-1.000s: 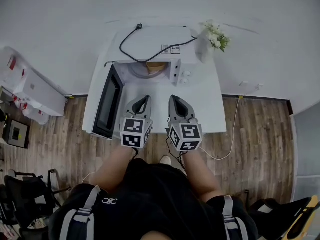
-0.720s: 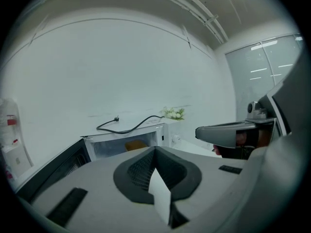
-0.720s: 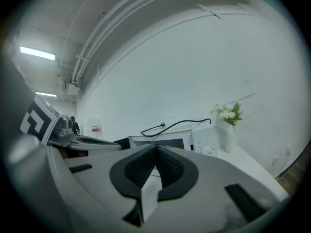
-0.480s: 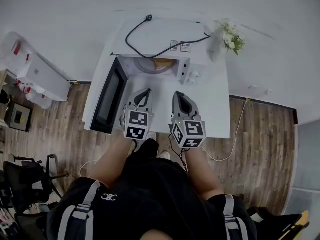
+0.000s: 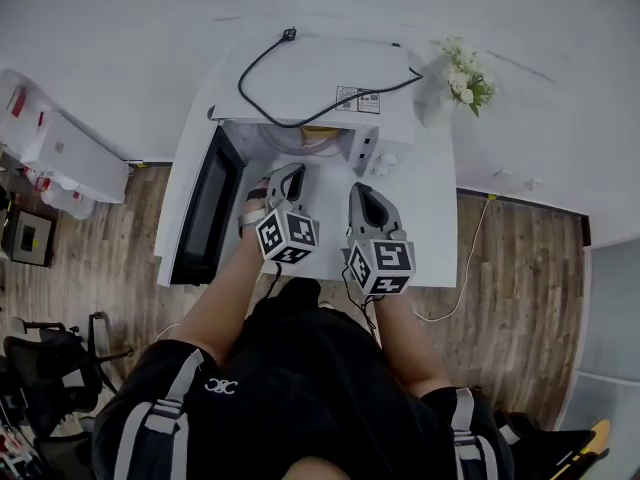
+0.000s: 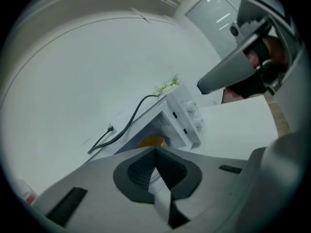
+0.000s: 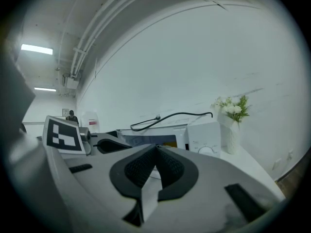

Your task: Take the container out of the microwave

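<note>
A white microwave (image 5: 320,73) stands at the back of a white table (image 5: 425,223), its dark door (image 5: 200,208) swung open to the left. Inside the cavity sits an orange-tan container (image 5: 318,136), also visible in the left gripper view (image 6: 152,141) and the right gripper view (image 7: 168,141). My left gripper (image 5: 289,172) is shut and empty, its tips just in front of the cavity opening and short of the container. My right gripper (image 5: 363,189) is beside it, slightly farther back, shut on nothing, below the control panel (image 5: 378,155).
A black power cable (image 5: 300,103) lies across the microwave's top. A white vase of flowers (image 5: 458,78) stands to the microwave's right on the table. A white cabinet (image 5: 60,158) is on the floor at the left, a dark chair (image 5: 50,378) at bottom left.
My left gripper has moved forward towards the microwave opening and rolled sideways. The right gripper has stayed about where it was, and the head view has shifted a little.
</note>
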A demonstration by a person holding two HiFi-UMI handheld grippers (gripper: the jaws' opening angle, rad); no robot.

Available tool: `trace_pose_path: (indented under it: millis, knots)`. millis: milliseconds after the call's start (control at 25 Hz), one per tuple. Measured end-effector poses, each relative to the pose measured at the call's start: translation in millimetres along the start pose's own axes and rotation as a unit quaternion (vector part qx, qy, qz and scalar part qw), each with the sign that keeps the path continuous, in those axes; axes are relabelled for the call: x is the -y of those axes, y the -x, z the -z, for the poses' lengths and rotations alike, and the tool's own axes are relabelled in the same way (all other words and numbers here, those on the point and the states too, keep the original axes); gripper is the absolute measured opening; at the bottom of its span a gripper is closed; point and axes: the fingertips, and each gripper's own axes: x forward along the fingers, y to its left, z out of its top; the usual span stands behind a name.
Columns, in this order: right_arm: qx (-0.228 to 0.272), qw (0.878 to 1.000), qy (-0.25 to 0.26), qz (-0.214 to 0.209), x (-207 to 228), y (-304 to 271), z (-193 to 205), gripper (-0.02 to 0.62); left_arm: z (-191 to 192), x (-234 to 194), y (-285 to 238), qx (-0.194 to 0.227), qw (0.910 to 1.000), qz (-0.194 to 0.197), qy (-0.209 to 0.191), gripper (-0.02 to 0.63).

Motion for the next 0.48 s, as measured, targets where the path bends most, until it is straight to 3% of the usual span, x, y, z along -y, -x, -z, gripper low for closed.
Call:
trace_pose_path:
  millis: [240,480]
  knots:
    - [-0.009,1.000,-0.008,0.024,24.7,-2.2,5.0,0.005,10.7,5.8,-44.9,-0.025,0.9977,0.005,-0.063,0.017]
    - [-0.013,0.998,-0.018,0.054,46.4,7.4,12.4,0.005,21.8,18.9,-91.9,-0.053,0.9898,0.036,-0.127,0.073]
